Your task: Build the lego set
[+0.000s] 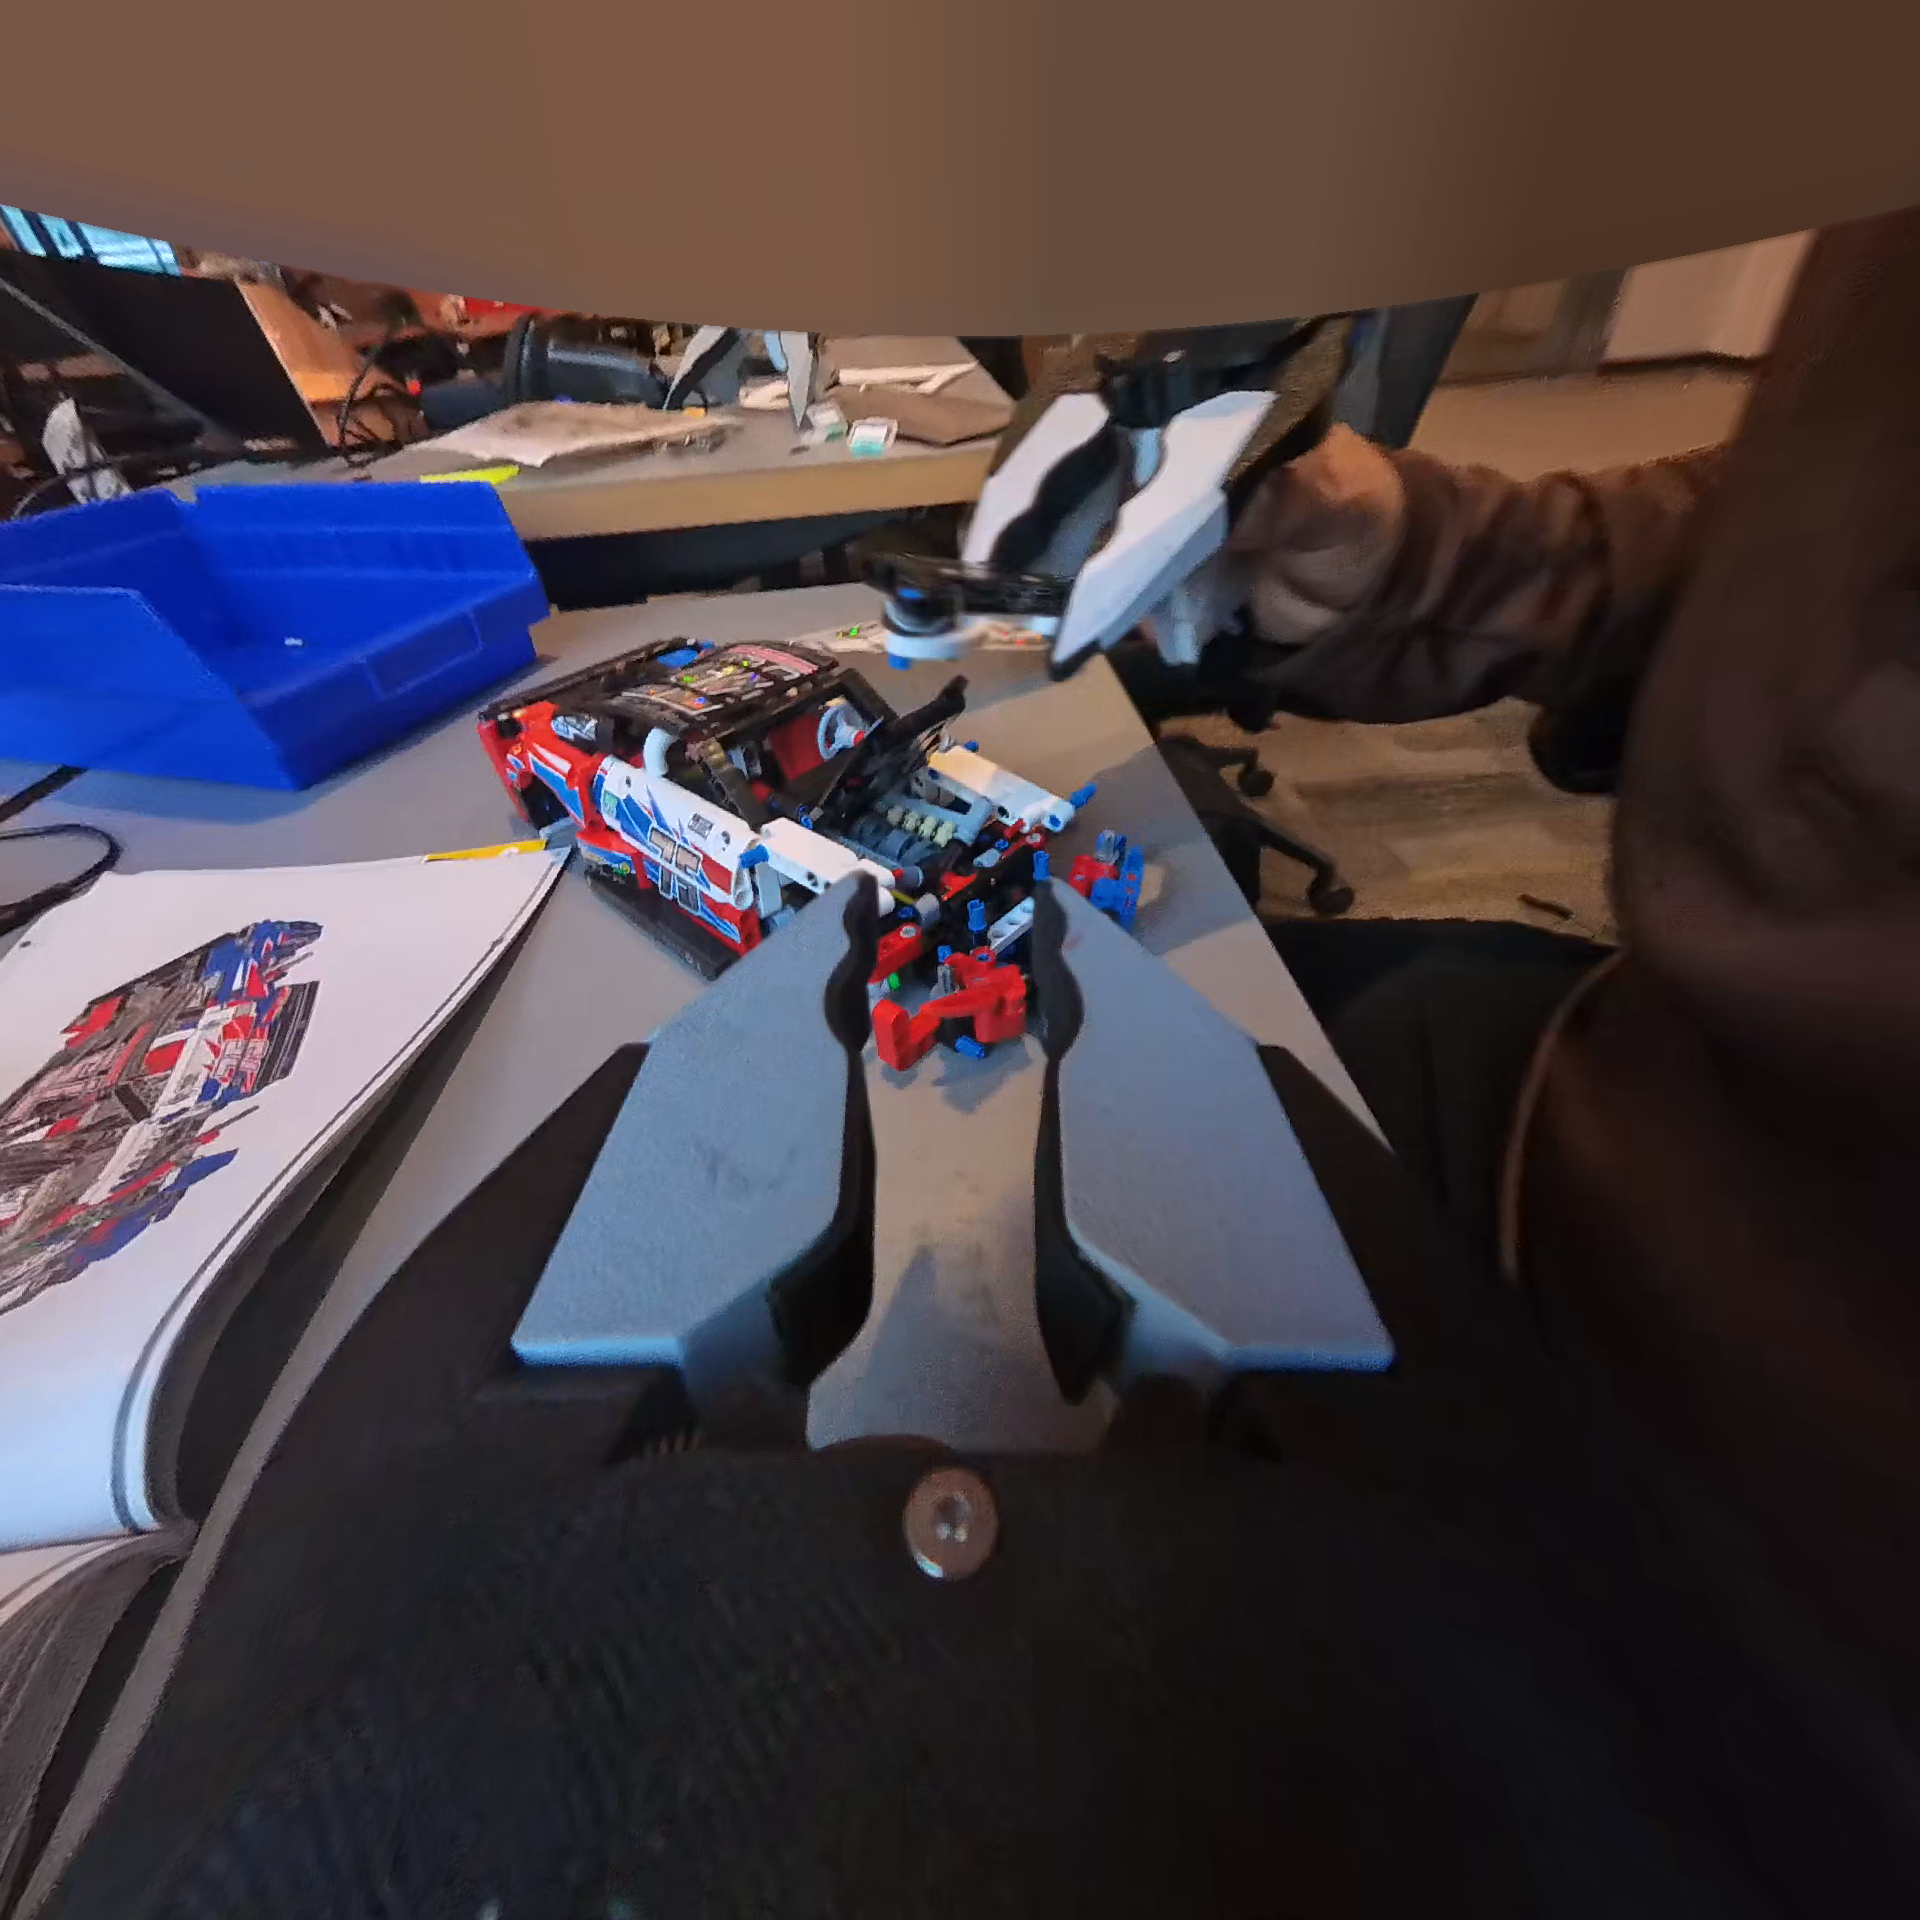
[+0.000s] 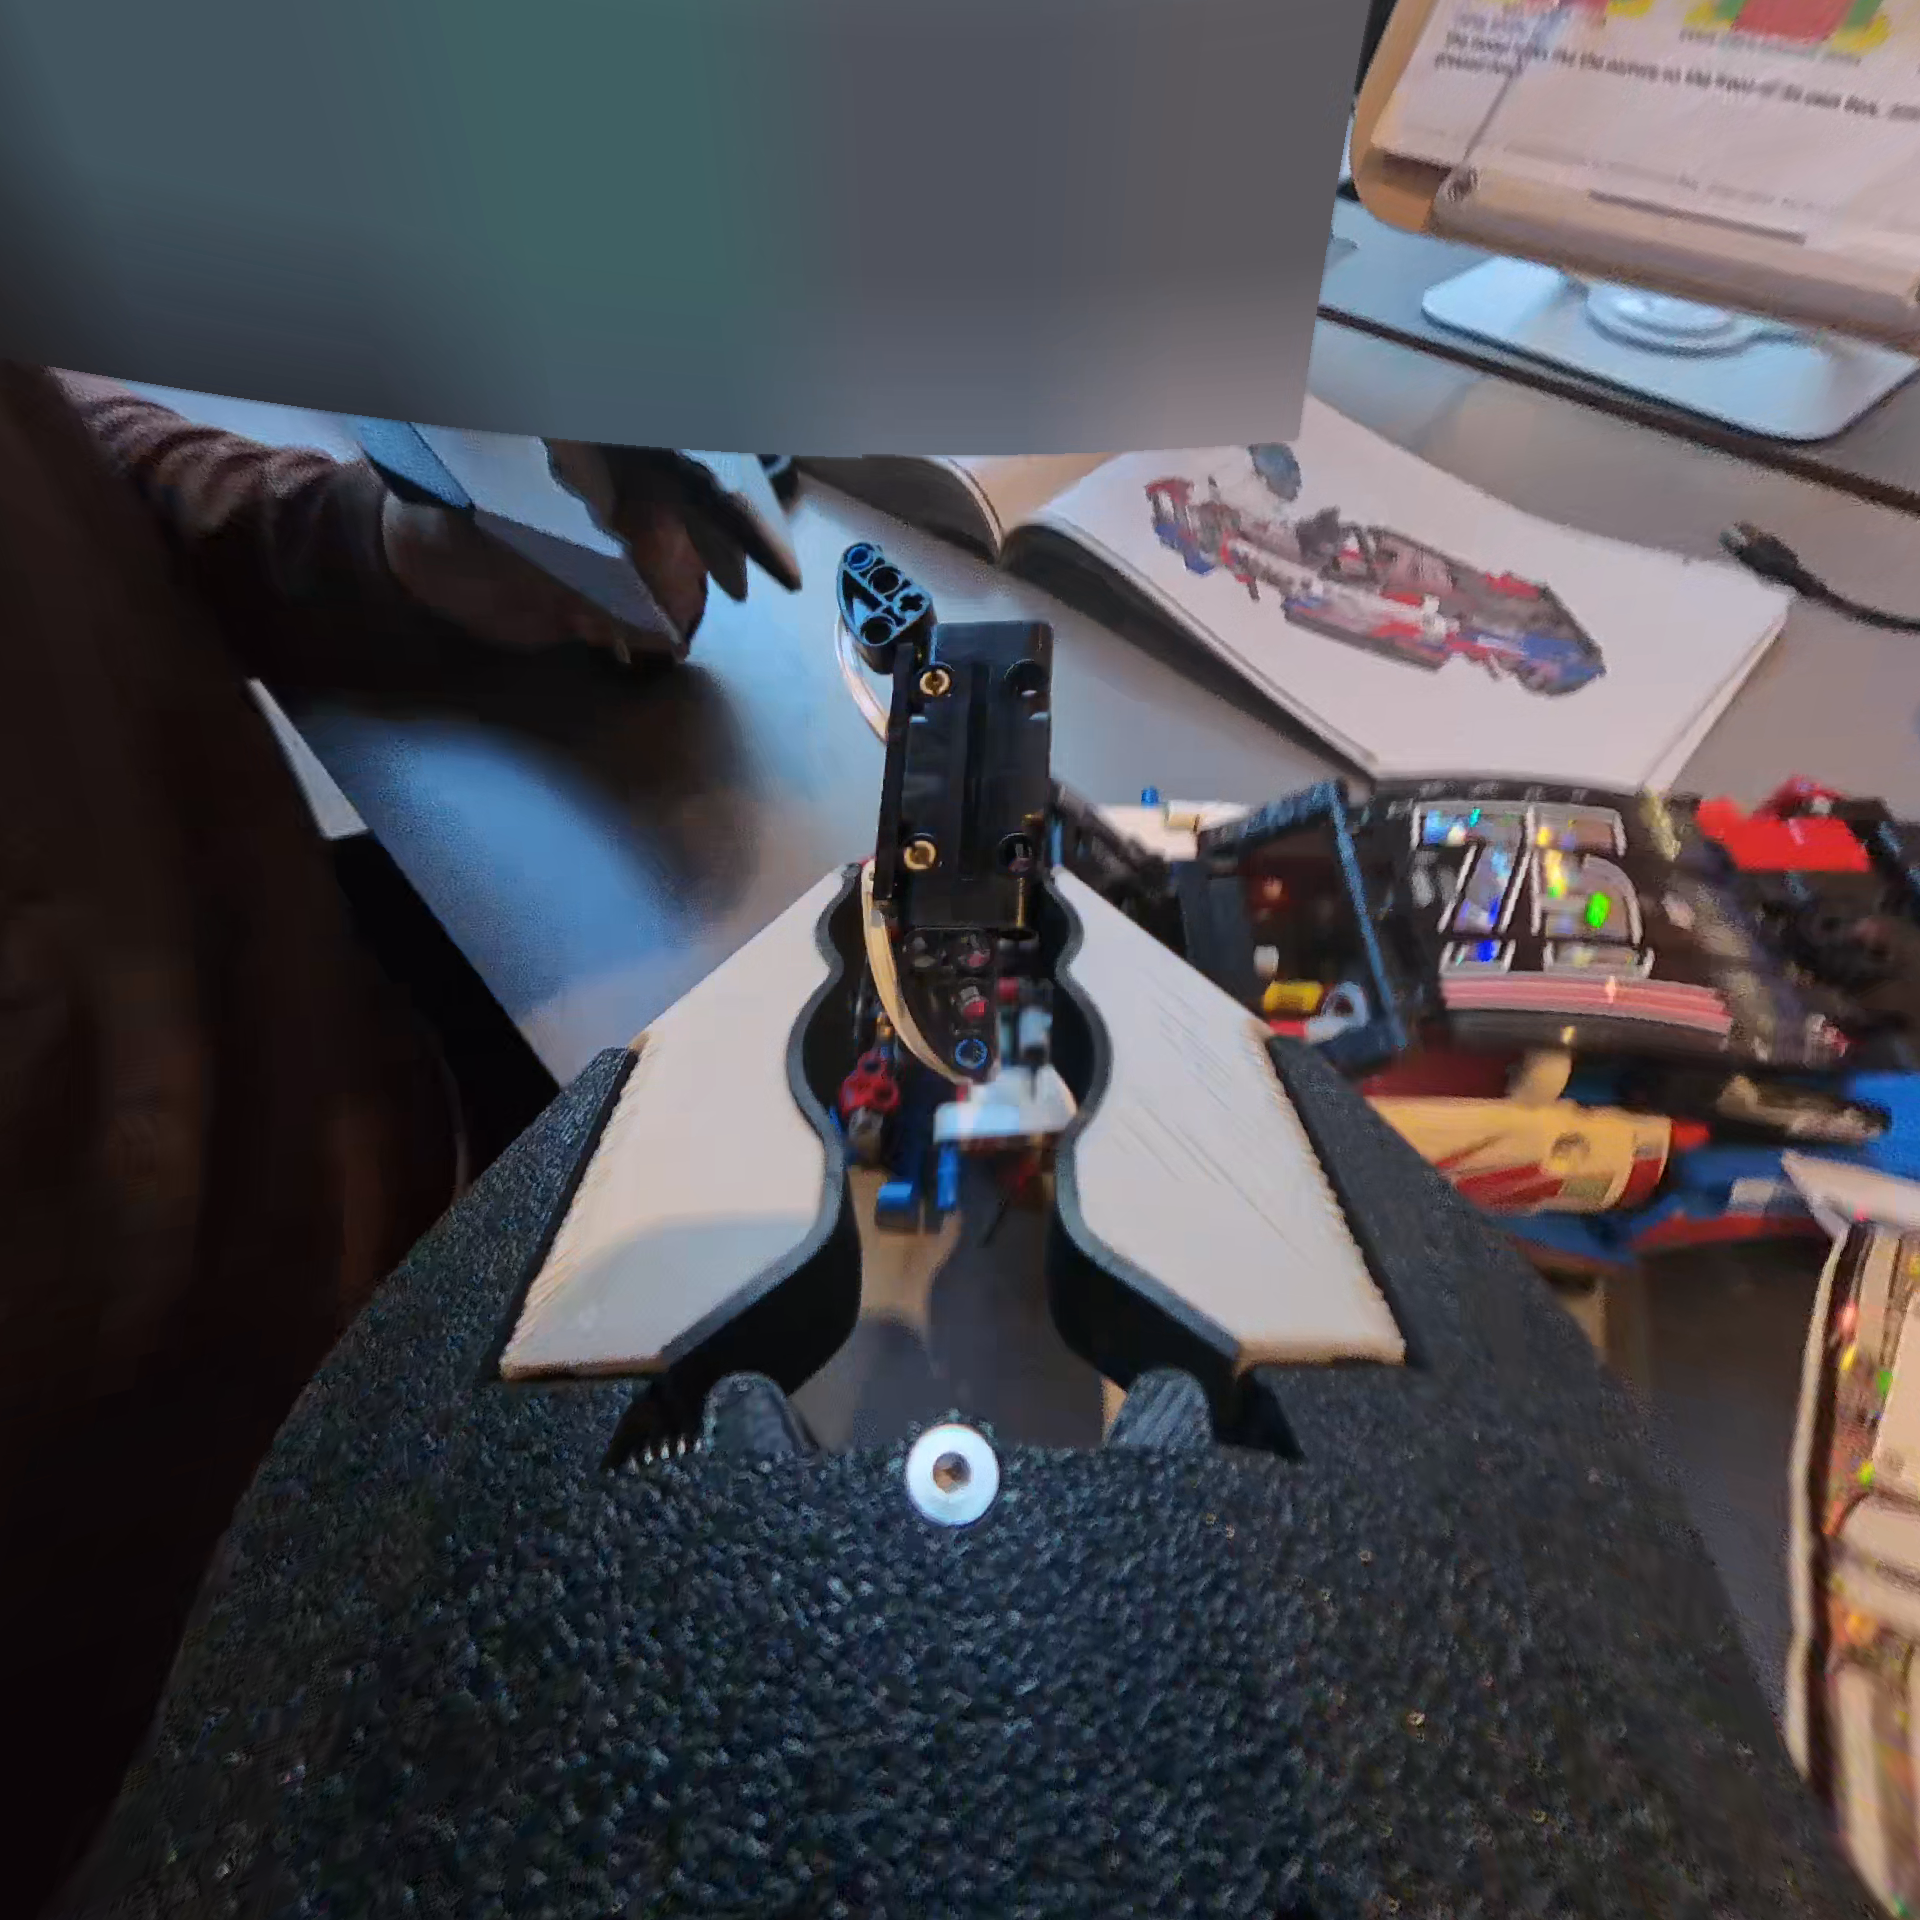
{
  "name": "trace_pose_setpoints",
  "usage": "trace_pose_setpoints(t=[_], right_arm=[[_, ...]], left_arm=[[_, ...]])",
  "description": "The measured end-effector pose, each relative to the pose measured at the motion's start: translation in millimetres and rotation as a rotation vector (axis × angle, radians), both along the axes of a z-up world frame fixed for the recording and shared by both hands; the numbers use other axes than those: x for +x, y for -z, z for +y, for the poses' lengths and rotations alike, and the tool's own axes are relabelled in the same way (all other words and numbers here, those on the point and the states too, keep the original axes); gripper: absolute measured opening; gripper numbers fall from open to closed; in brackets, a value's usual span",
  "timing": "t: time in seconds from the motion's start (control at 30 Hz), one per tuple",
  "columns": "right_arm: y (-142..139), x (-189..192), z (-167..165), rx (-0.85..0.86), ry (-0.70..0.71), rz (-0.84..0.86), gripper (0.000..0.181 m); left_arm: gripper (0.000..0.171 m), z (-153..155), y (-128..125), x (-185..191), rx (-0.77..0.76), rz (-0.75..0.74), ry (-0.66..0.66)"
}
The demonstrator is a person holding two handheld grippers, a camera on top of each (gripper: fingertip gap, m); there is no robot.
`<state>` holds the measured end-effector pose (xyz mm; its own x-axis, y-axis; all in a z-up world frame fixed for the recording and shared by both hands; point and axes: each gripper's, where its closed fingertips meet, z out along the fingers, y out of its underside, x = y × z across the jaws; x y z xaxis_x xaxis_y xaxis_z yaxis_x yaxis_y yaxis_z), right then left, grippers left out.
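Note:
The partly built red, white and blue lego car [image 1: 727,790] stands on the grey table, its open front end toward my left gripper; it also shows in the right wrist view [image 2: 1507,935]. My left gripper [image 1: 948,935] is open and low over the table. A loose red lego piece [image 1: 951,1013] lies between its fingertips, with small blue and red parts [image 1: 1112,883] beside it. My right gripper [image 2: 948,914] is shut on a black lego sub-assembly [image 2: 966,790] with a small blue-pinned beam on top. It holds this in the air above the car's front [image 1: 966,592].
An open instruction booklet [image 1: 208,1091] lies left of the car. A blue plastic bin [image 1: 260,623] stands behind it. The table edge [image 1: 1195,790] runs close on the right, with an office chair beyond. A monitor stand [image 2: 1662,343] and a sticker sheet [image 2: 1860,1507] show in the right wrist view.

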<state>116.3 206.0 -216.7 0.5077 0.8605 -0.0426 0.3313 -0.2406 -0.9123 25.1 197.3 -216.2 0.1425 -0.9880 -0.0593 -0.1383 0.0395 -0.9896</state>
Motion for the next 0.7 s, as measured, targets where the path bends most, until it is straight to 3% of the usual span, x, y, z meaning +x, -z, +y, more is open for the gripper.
trace_pose_setpoints(t=[0.27, 0.37, 0.53, 0.7], right_arm=[[-58.2, -28.7, 63.0, -0.098, -0.121, -0.021, 0.032], [-74.6, -43.6, 66.5, -0.191, -0.122, 0.04, 0.032], [-54.3, -48.5, 55.8, -0.257, -0.077, 0.058, 0.032], [-36.9, -31.5, 38.3, -0.157, -0.029, 0.059, 0.031]], left_arm=[[0.033, 16.0, -22.8, -25.9, -0.149, -0.208, -0.029], [0.033, 17.1, -24.4, -26.7, -0.212, -0.236, -0.021], [0.034, 13.1, -17.9, -22.0, -0.217, -0.174, 0.007], [0.034, -0.6, -12.3, -14.9, -0.217, -0.119, 0.023]])
